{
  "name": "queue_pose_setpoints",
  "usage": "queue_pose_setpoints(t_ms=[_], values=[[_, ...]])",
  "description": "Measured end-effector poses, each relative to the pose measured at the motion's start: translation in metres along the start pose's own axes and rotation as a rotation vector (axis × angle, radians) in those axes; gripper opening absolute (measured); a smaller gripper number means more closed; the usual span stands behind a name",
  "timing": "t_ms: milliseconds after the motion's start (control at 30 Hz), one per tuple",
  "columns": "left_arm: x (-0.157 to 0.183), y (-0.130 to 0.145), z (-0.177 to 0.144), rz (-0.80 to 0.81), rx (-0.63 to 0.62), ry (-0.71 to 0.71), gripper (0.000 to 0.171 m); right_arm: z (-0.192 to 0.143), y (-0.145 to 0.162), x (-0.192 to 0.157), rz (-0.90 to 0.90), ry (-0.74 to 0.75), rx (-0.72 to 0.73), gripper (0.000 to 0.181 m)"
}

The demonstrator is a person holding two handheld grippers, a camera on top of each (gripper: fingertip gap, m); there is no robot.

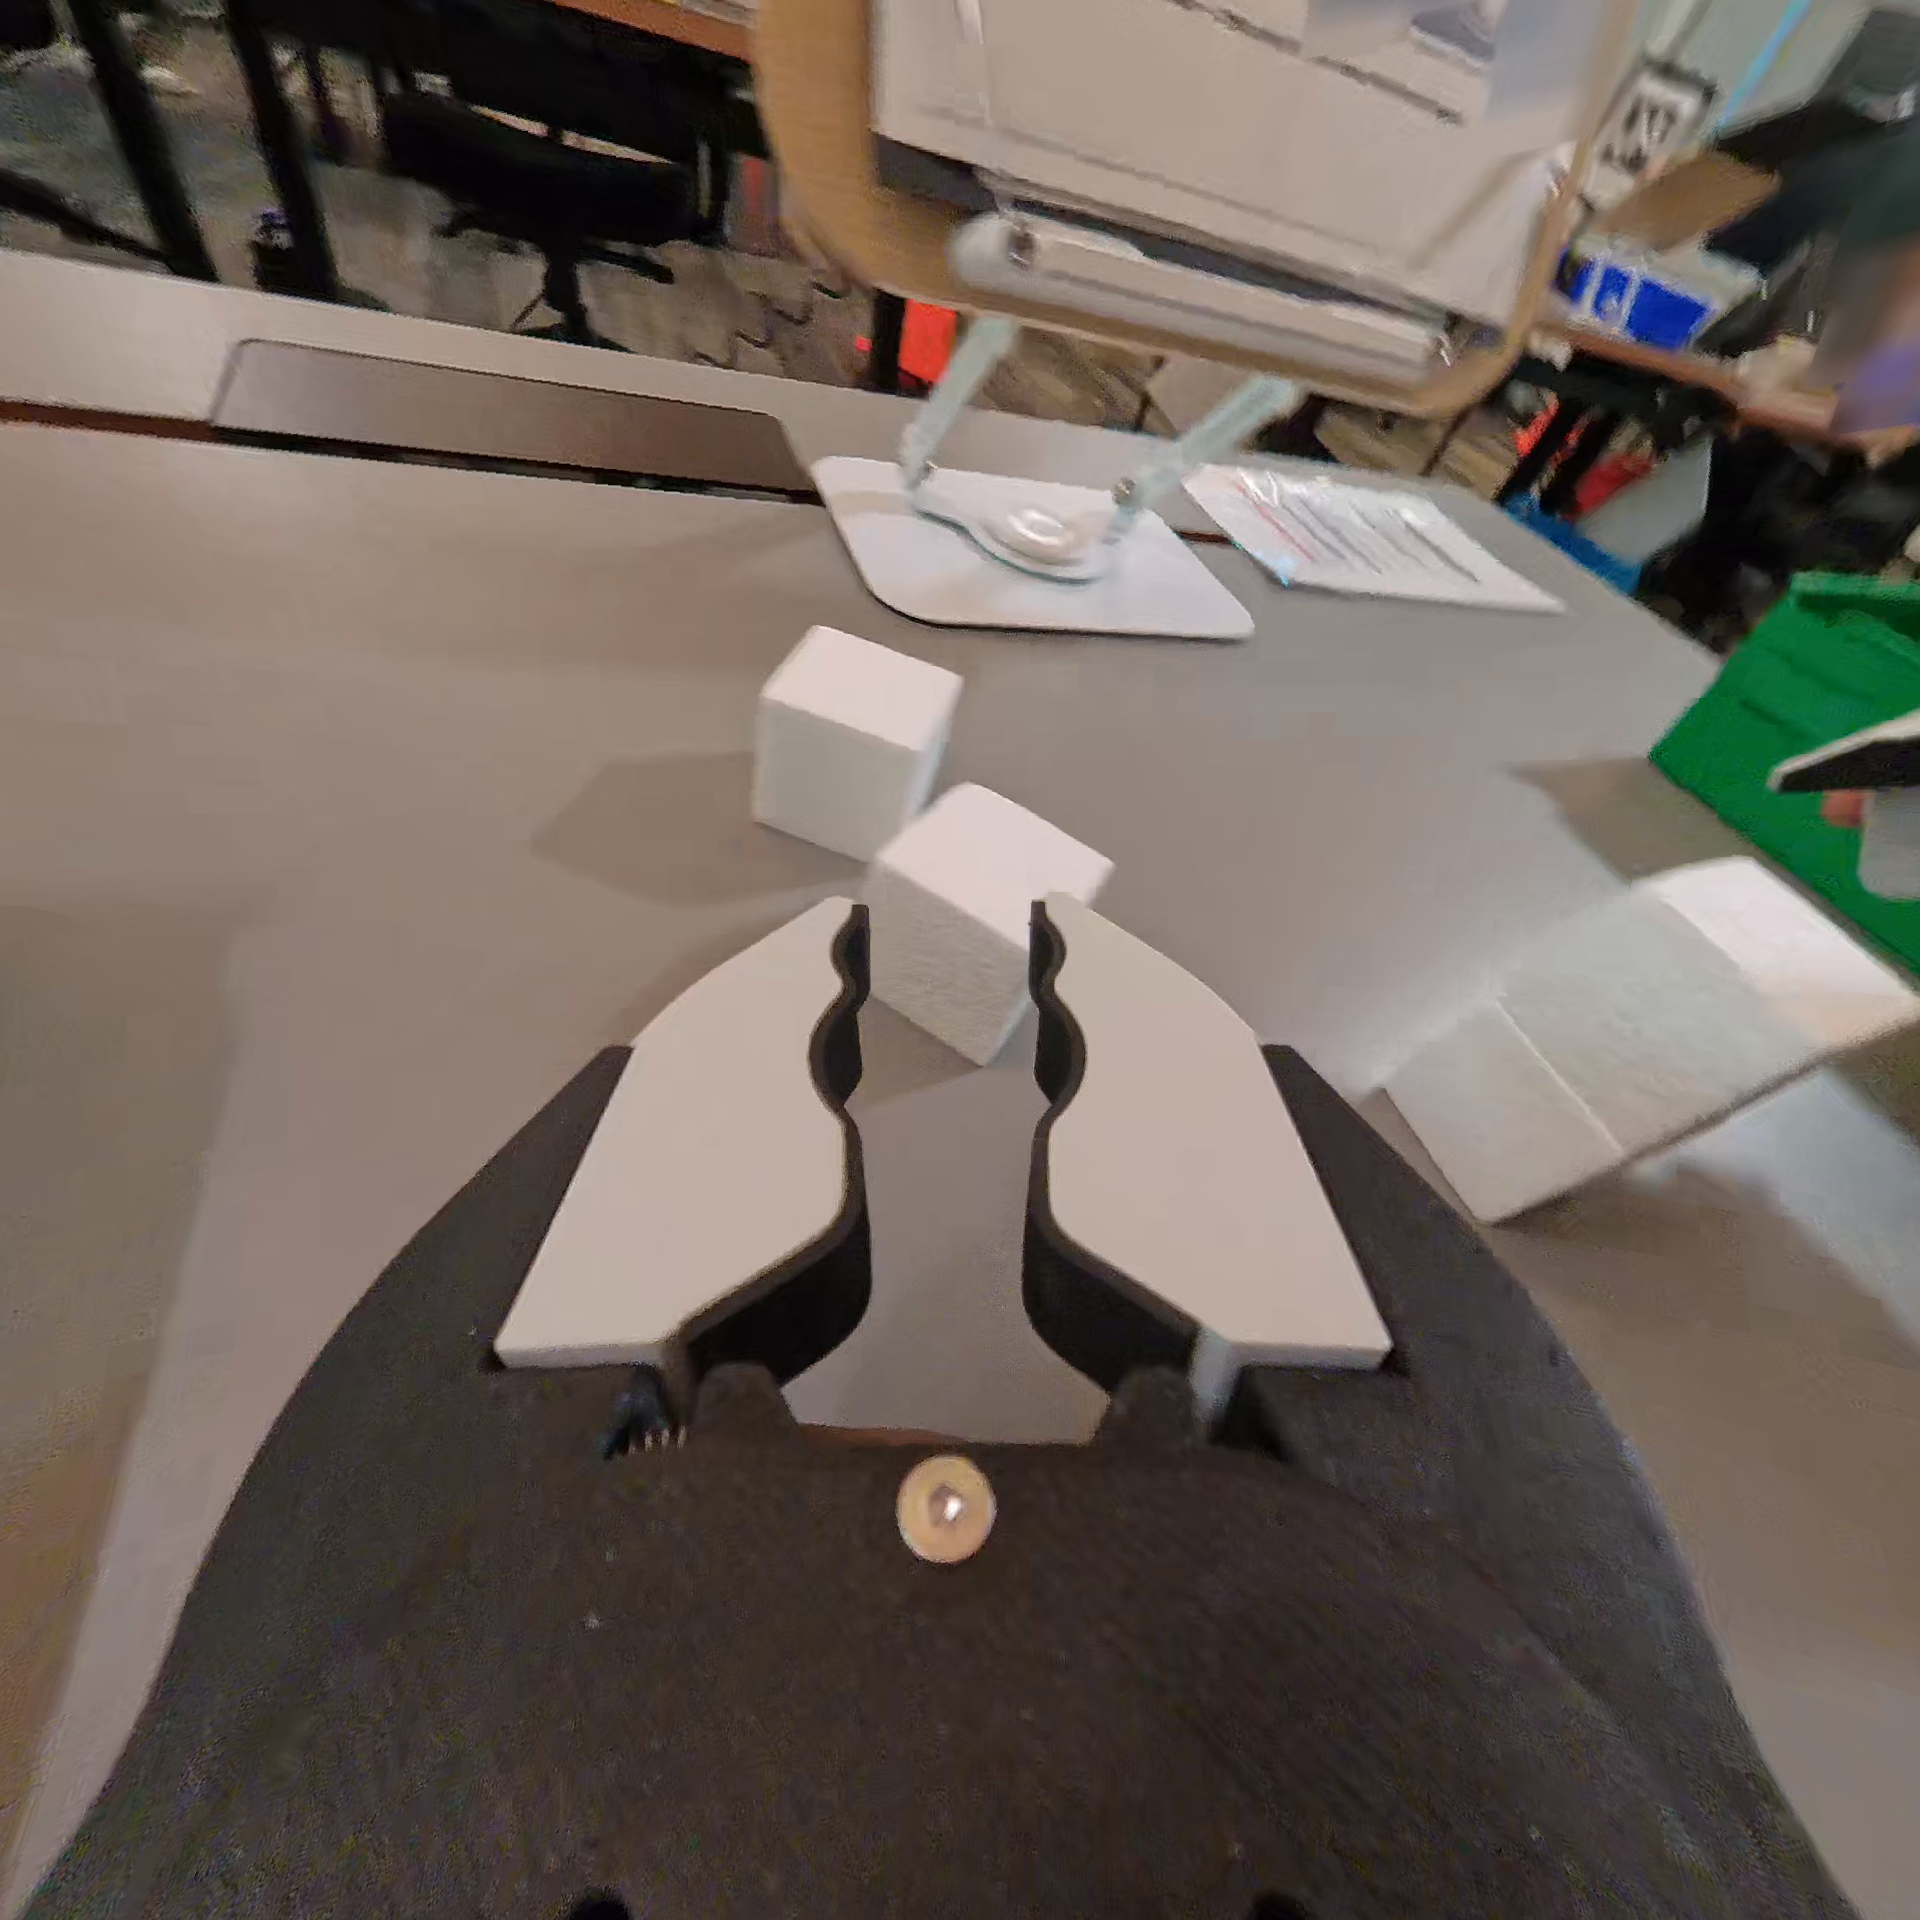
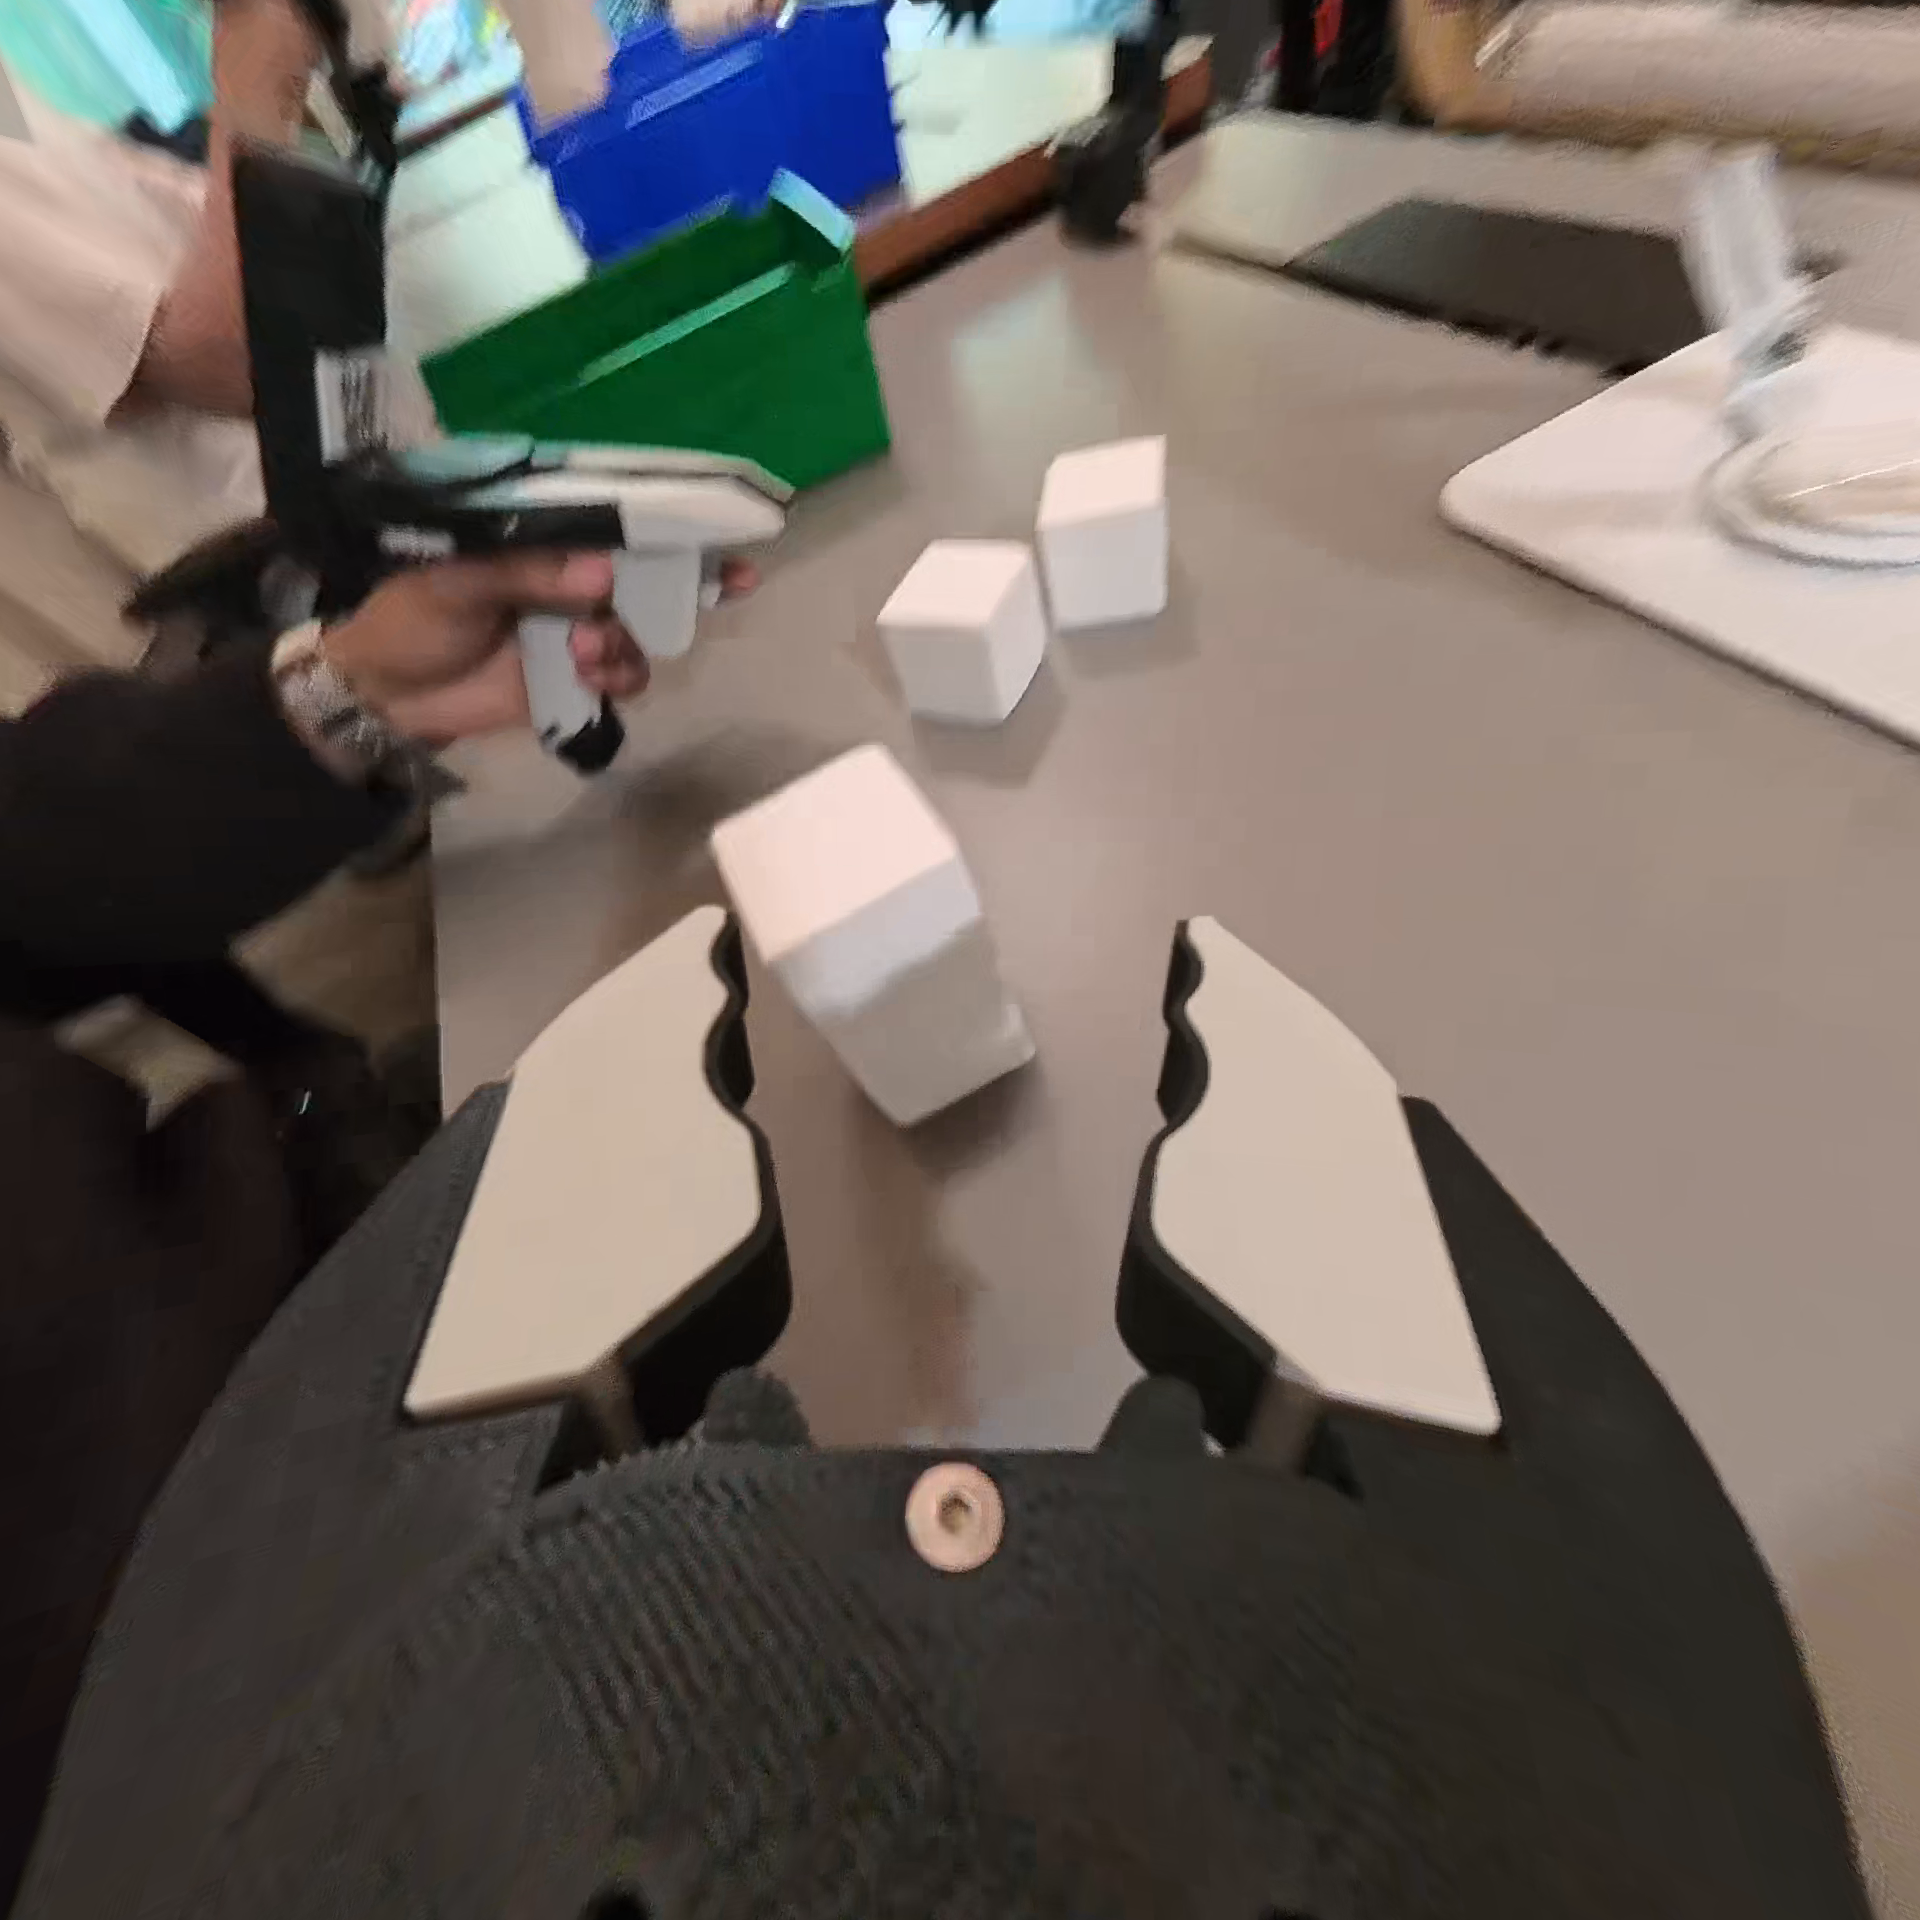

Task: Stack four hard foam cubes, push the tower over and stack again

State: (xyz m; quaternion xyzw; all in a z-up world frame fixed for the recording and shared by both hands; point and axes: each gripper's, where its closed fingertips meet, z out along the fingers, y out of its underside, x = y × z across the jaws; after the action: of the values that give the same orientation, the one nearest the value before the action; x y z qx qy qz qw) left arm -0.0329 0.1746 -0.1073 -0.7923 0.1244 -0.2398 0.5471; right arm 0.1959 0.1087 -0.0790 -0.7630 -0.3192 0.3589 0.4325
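Three white foam blocks lie on the grey table [image 1: 312, 675]. My left gripper [image 1: 948, 912] is open with a narrow gap. Its tips hover just short of a small foam cube [image 1: 987, 873], which stands tilted toward me. A second cube [image 1: 852, 727] sits right behind it. A longer foam block [image 1: 1621, 1039] lies to the right. My right gripper [image 2: 953, 928] is open wide and empty. That longer block [image 2: 862, 935] stands just beyond its tips, closer to the left finger [image 2: 623, 1122]. The two cubes [image 2: 966, 644] [image 2: 1101, 530] lie farther off. A hand holds the left gripper [image 2: 748, 509] at the left.
A white monitor stand base [image 1: 1039, 582] sits at the back, with the screen overhead. A plastic bag of papers [image 1: 1351, 540] lies beside it. A green bag [image 2: 675, 364] stands at the table's edge, with a blue bin [image 2: 717, 114] behind. A person's sleeve [image 2: 125, 810] is at the left. There is about 25 cm between the tips of the two grippers. From the left gripper's tips to the small foam cube [image 1: 987, 873] is close to 6 cm. Seen from the right wrist view [image 2: 938, 585] as well. The left gripper is farther from the longer foam block [image 1: 1621, 1039], some 15 cm, than the right, some 9 cm.
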Motion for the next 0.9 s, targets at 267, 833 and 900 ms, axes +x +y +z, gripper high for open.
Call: queue_pose_setpoints(t_ms=[267, 833, 900], values=[[-0.059, -0.021, -0.013, -0.219, 0.113, -0.109, 0.030, 0.053, -0.097, -0.035, 0.024, 0.258, 0.109, 0.073], [-0.081, -0.028, -0.016, -0.133, 0.114, -0.169, 0.033, 0.214, 0.003, 0.003, -0.189, 0.390, -0.940, 0.057], [-0.081, -0.028, -0.016, -0.137, 0.114, -0.168, 0.033, 0.213, -0.010, -0.001, -0.205, 0.368, -0.869, 0.052]])
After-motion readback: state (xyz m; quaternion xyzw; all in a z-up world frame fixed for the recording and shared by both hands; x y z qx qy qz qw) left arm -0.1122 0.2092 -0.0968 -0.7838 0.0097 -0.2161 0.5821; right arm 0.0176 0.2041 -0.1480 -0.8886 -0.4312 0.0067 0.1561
